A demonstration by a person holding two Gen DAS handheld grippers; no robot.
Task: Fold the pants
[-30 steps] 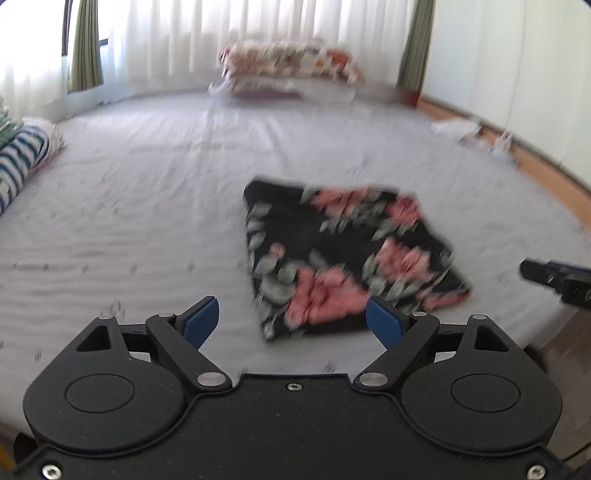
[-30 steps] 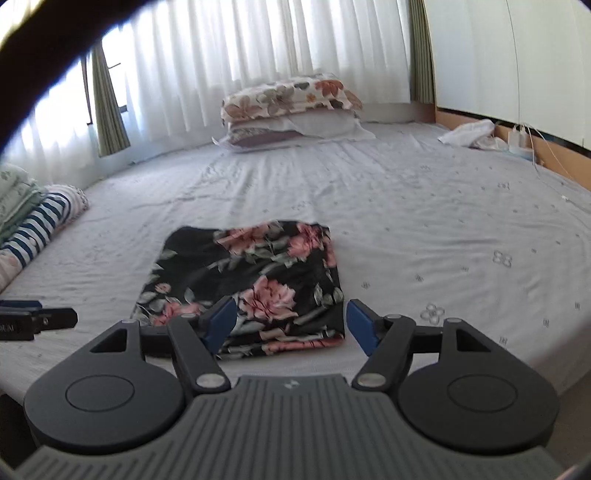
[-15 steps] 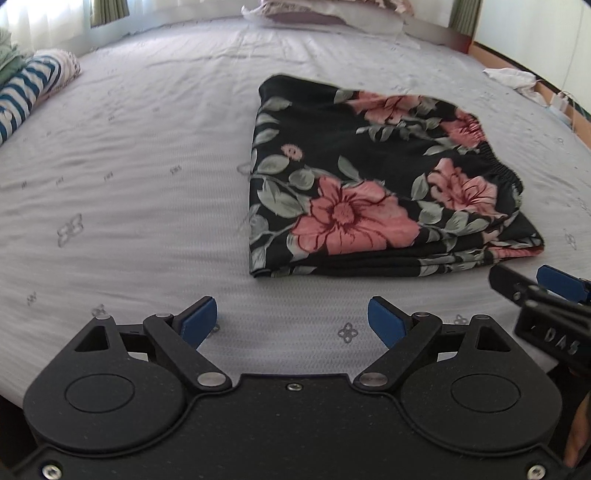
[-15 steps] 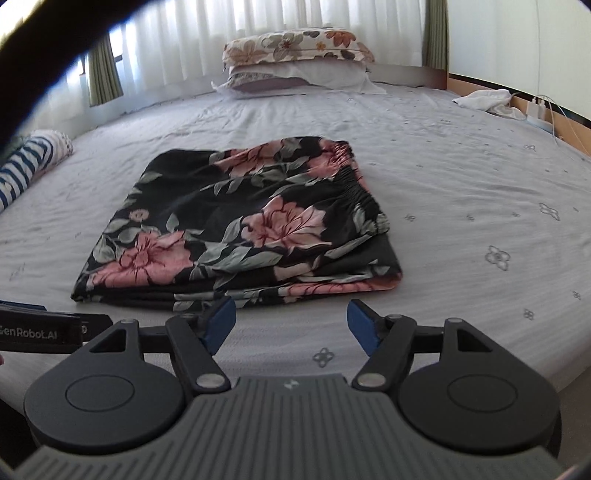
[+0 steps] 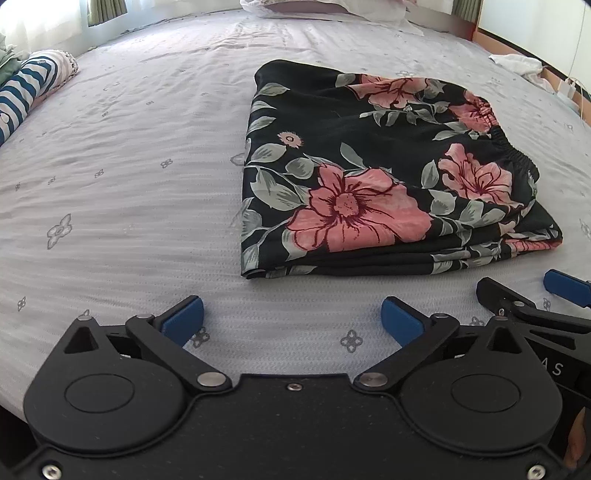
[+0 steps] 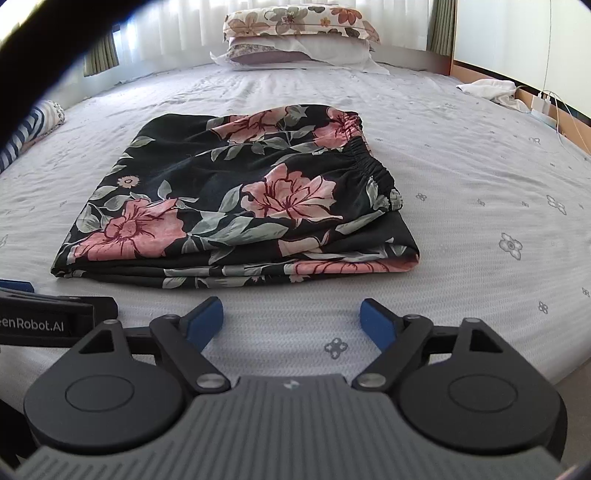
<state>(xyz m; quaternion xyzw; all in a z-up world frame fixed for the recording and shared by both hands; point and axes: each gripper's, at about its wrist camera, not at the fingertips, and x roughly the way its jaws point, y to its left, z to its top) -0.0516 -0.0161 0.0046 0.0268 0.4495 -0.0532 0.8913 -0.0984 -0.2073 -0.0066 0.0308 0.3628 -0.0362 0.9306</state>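
The black pants with pink flowers lie folded in a flat stack on the grey bed sheet; in the right wrist view the pants show their elastic waistband on the right side. My left gripper hovers low over the sheet just short of the stack's near edge, its jaws opening with nothing between them. My right gripper sits beside it on the right, also short of the near edge, jaws opening and empty. Each gripper shows at the edge of the other's view.
Stacked floral pillows lie at the head of the bed. Striped clothing sits at the left edge. A white cloth and a charger with cables lie at the right by the wooden frame.
Both grippers have dropped and moved in toward the pants, which now fill much more of each view. Both pairs of jaws stand wider apart than before.
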